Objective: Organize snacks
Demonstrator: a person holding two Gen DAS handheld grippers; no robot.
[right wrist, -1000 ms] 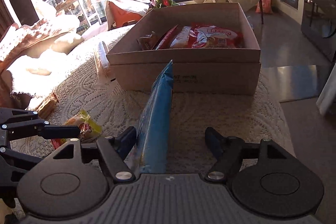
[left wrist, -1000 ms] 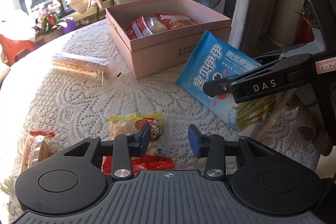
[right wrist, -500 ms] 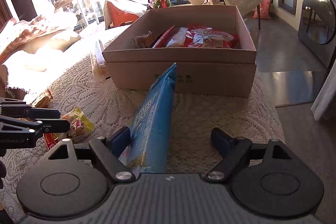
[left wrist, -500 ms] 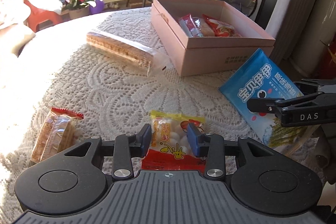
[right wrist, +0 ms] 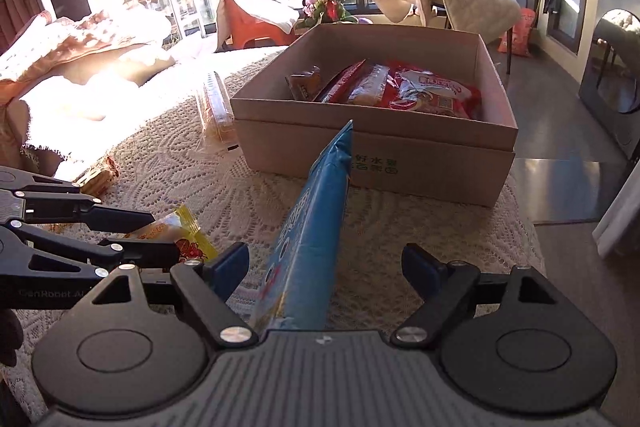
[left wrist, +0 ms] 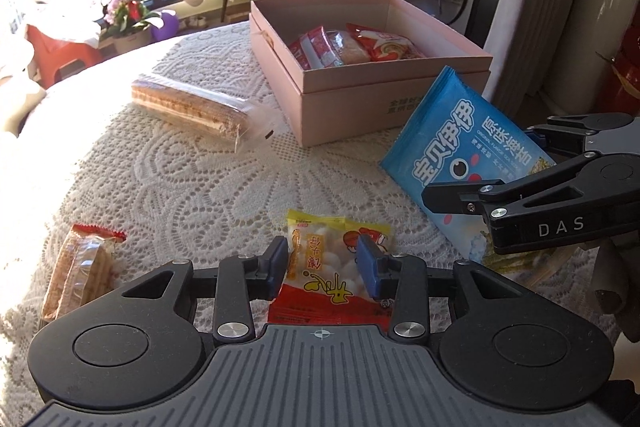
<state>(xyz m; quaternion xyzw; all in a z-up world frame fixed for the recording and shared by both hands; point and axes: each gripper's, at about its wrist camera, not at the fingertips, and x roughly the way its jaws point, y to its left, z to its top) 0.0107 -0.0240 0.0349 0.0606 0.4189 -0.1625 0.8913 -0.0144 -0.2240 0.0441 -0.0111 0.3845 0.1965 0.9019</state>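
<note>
The left gripper (left wrist: 322, 269) is clamped on the yellow-and-red snack packet (left wrist: 334, 267), its blue pads pressing both sides of the packet just over the lace tablecloth (left wrist: 192, 187). The right gripper (right wrist: 325, 265) has just been opening and stands released, the blue seaweed bag (right wrist: 310, 239) standing on edge between its fingers, clear of the right one. Ahead sits the pink box (left wrist: 384, 99) already holding red packets (left wrist: 356, 45), with a long wafer pack (left wrist: 188, 109) lying beside it.
</note>
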